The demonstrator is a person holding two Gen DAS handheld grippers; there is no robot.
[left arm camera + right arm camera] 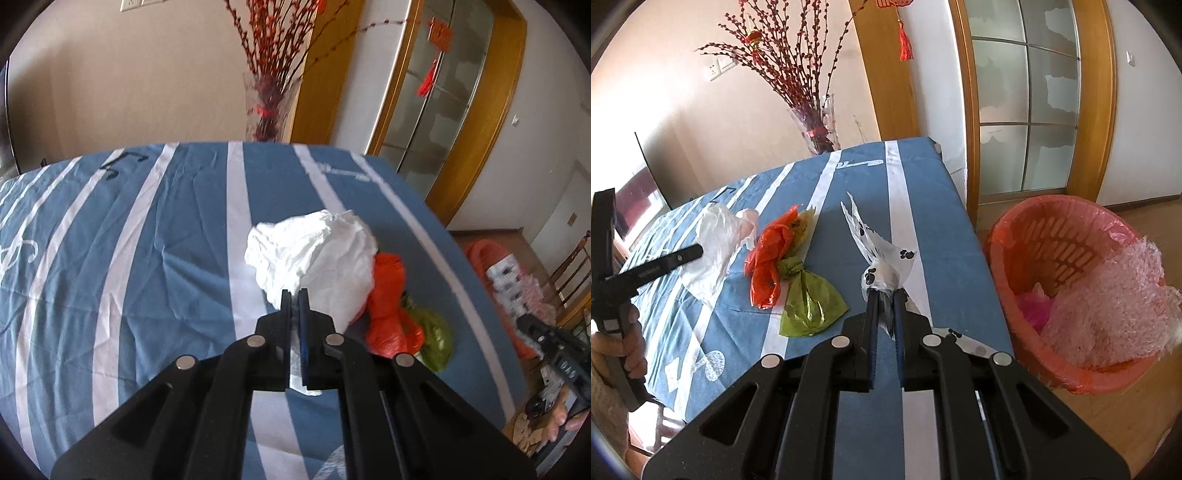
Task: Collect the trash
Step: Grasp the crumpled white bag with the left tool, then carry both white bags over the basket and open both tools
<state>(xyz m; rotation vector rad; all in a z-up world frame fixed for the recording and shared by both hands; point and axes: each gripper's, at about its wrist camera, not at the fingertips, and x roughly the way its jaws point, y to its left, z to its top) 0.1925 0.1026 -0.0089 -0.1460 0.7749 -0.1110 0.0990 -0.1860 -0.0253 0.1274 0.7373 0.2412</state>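
Note:
My left gripper (pixel 294 292) is shut on a crumpled white plastic bag (pixel 314 258) and holds it just above the striped blue tablecloth (pixel 129 240). An orange bag (pixel 388 302) and a green bag (pixel 436 336) lie right of it. In the right wrist view my right gripper (pixel 885 291) is shut on a white bag with black paw prints (pixel 882 266), over the table's right side. The white bag (pixel 716 240), orange bag (pixel 772 254) and green bag (pixel 809 299) lie to the left, with the left gripper (pixel 696 253) touching the white one.
An orange basket lined with a pink bag (pixel 1067 288) stands on the floor right of the table and holds bubble wrap (pixel 1108 302). A glass vase of red branches (pixel 816 125) stands behind the table's far edge. A wooden-framed glass door (pixel 1027 103) is behind.

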